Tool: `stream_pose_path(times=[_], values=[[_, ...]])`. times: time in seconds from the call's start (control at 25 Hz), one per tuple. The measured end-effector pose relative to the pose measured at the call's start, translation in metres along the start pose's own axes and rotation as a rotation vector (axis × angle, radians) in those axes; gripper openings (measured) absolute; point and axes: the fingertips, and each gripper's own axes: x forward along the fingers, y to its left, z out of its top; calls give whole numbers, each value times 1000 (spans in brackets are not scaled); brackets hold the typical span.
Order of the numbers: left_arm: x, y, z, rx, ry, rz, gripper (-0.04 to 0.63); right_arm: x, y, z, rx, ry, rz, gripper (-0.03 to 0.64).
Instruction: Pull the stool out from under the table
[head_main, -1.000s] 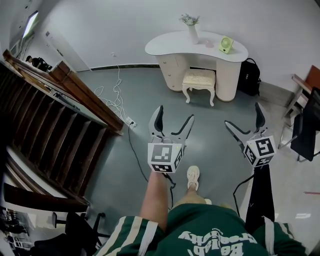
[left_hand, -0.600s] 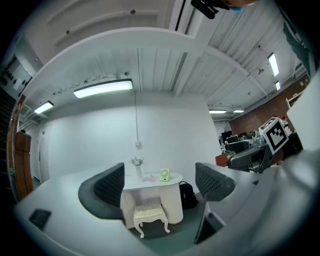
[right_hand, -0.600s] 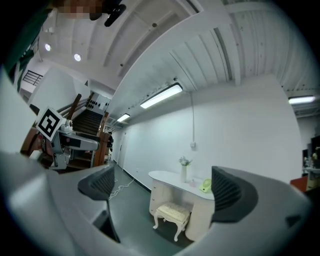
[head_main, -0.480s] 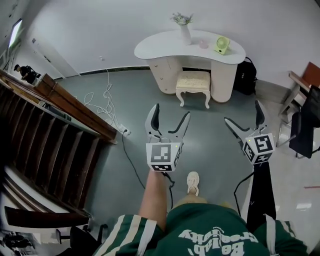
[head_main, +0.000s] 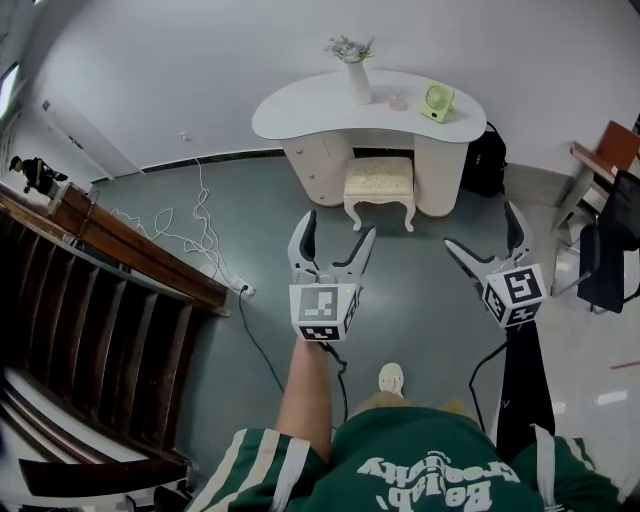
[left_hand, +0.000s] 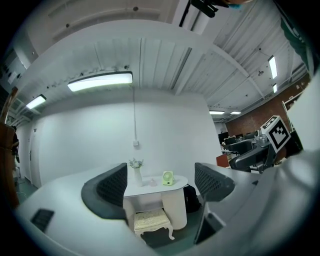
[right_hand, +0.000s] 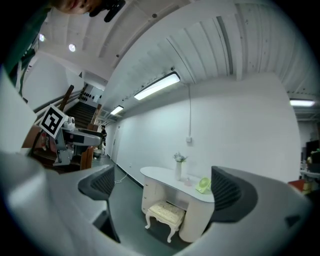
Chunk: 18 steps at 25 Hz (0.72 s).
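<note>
**Both grippers wide open, well short of the stool**

The stool (head_main: 380, 182) stands in the kneehole of the table (head_main: 300, 115), between the drawer unit on one side and the rounded support on the other. Its cream seat and two front legs show in the head view. The rear legs and the back edge of the seat are hidden under the tabletop, so I cannot tell how deep it sits.

On the tabletop stand a vase (head_main: 357, 78) with flowers and a small green fan (head_main: 437, 100). A small pinkish item between them is too small to identify. A black bag (head_main: 486, 160) rests on the floor against the table's right end, partly cut off by it.

The left gripper (head_main: 338, 228) is held in the air over the grey floor (head_main: 250, 210), well apart from the stool. Its own view shows the fingers spread wide, with only the distant table and stool between them. The right gripper (head_main: 482, 228) hangs level with it on the right. Its fingers are equally wide apart and clasp nothing.

A white cable (head_main: 195, 212) trails across the floor to the left. Dark wooden stairs (head_main: 90, 300) fill the left edge, their lower end cut off by the frame. A dark chair (head_main: 610, 250) is cropped at the right edge. One shoe (head_main: 392, 378) shows below the grippers.
</note>
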Motion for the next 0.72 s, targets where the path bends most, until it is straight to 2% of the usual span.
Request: stream_pose_path(times=[0.32, 0.4, 0.52, 0.72], values=[[53, 29, -7, -21, -15, -58, 425, 47, -9, -3, 9, 13, -31, 598], [56, 35, -8, -17, -27, -55, 423, 53, -7, -6, 12, 21, -32, 598], [57, 46, -9, -9, -35, -33, 378, 61, -4, -6, 13, 29, -28, 598], [56, 62, -9, -53, -40, -26, 376, 69, 4, -2, -1, 25, -27, 598]])
